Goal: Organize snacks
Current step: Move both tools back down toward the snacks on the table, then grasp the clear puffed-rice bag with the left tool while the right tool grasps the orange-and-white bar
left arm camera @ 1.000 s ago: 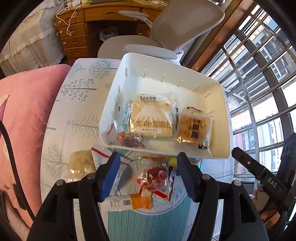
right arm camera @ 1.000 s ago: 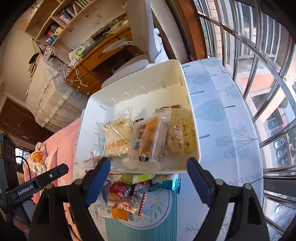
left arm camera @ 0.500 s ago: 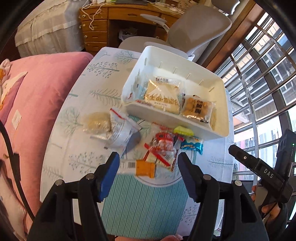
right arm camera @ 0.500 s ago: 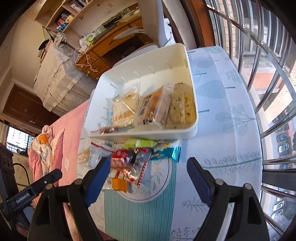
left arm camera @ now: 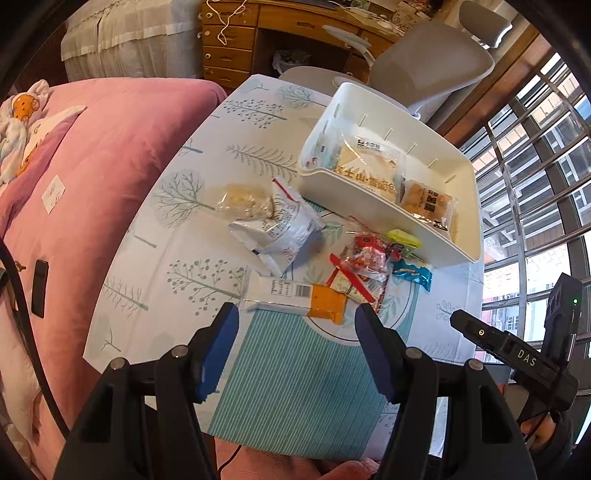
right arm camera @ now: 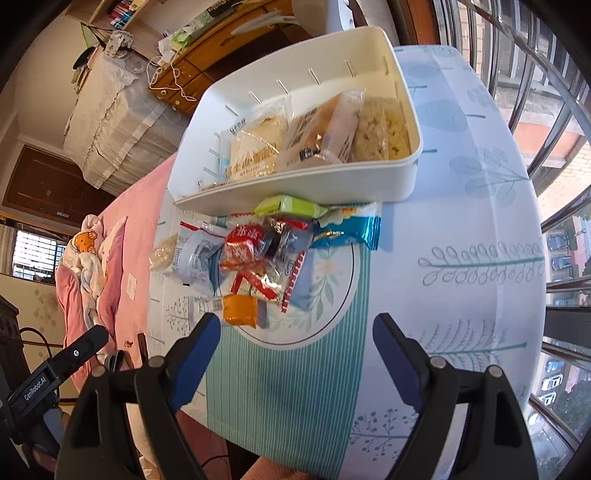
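A white bin (left arm camera: 436, 166) (right arm camera: 295, 192) on the table holds several snack packs. Loose snacks lie in front of it: an orange-and-white bar (left arm camera: 306, 297) (right arm camera: 240, 309), a red packet (left arm camera: 365, 258) (right arm camera: 242, 247), a green pack (left arm camera: 404, 238) (right arm camera: 291, 206), a blue pack (left arm camera: 413, 275) (right arm camera: 347, 230), a silver bag (left arm camera: 280, 229) (right arm camera: 195, 254) and a clear rice-cake pack (left arm camera: 243, 201). My left gripper (left arm camera: 297, 339) is open and empty, held above the table's near edge. My right gripper (right arm camera: 295, 347) is open and empty, just behind the pile.
A pink quilt (left arm camera: 85, 166) lies to the left of the table. A grey office chair (left arm camera: 424, 62) and a wooden desk (left arm camera: 280, 33) stand behind the bin. Window bars (right arm camera: 535, 55) run along the right.
Both grippers have pulled back and up from the bin. The bin and pile now appear farther away, and more of the table shows. Both stay open and empty.
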`<state>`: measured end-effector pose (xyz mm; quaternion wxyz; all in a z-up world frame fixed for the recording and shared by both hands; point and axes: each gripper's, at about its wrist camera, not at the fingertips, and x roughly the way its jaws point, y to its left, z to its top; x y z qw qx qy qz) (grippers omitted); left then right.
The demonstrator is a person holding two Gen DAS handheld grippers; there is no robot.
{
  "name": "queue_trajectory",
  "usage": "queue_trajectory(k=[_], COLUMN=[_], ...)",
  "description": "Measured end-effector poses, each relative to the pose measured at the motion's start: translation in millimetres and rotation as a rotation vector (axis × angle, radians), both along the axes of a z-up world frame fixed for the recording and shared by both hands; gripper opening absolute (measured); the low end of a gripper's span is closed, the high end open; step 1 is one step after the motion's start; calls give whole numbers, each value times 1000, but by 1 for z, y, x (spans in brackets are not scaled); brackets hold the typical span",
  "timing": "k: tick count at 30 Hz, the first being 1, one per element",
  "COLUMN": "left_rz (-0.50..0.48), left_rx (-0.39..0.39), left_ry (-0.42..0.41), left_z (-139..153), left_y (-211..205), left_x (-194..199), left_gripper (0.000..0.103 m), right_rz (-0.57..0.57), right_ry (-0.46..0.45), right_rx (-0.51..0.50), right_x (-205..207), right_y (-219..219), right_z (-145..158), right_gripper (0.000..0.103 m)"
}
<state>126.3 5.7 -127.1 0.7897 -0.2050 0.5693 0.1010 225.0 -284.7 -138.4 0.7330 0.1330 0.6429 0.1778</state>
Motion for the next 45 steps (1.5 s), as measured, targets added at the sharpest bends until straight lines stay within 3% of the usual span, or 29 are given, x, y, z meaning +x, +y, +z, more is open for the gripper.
queue_trajectory(k=[13,17,23,27,35,45], left_rz=[-147,-213,-293,-326,-268,-178], left_rx=[20,16,-6,-34,-142,-246], left_ry=[46,66,79,96,143,220], left_z=[-28,-36,-46,-56,-81,-125], left_y=[48,64,83,96,120,126], left_x=[20,34,59,78,122,151], left_gripper=[64,65,75,78,79,79], right_rz=[-124,-220,-373,-464,-666,-918], right_ry=[120,180,248,285,385,410], right_rx=[-35,-4,46,35,-28,-87], right_x=[-18,-24,-36,-42,-50,-57], right_y=[25,31,43,55,76,105], right_z=[-22,-32,-46,-55,-73,-80], right_gripper=[86,89,91,92,91,91])
